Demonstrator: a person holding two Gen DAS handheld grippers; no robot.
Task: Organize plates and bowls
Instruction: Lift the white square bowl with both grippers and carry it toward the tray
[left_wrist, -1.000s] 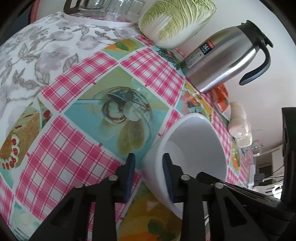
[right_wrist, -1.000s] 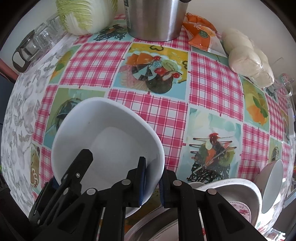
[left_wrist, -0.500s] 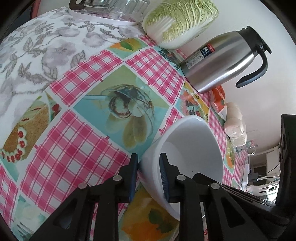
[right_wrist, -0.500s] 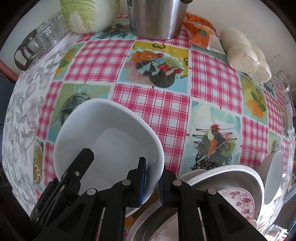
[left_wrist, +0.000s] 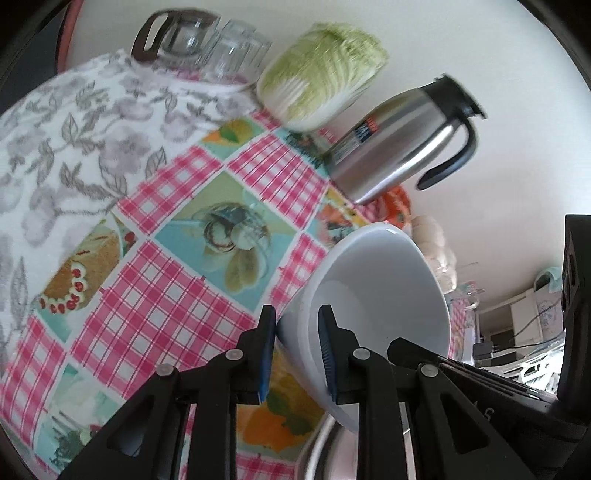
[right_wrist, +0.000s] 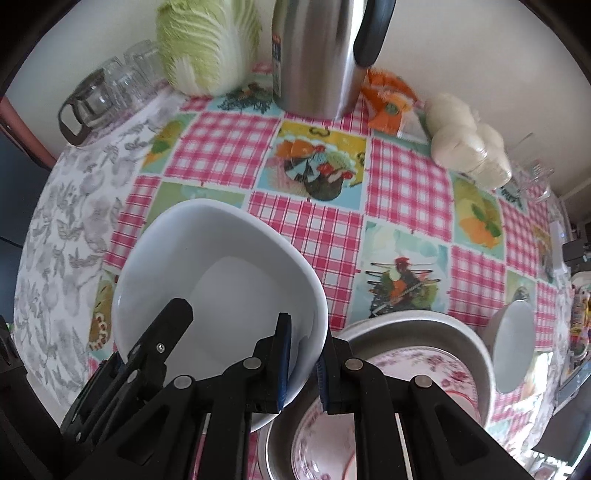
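Both hand-held grippers pinch the white bowl (right_wrist: 221, 280) by its rim: the left hand-held gripper (left_wrist: 297, 354) at nine o'clock, the right hand-held gripper (right_wrist: 303, 363) at three. It hangs tilted above the desk (right_wrist: 314, 229), beside the metal basin (right_wrist: 424, 325). Best kept level, with even grip.

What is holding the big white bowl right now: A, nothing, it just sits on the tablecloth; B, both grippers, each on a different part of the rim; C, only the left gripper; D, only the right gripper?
B: the left gripper has its fingers either side of the white bowl wall, and the right gripper pinches another part of the rim.
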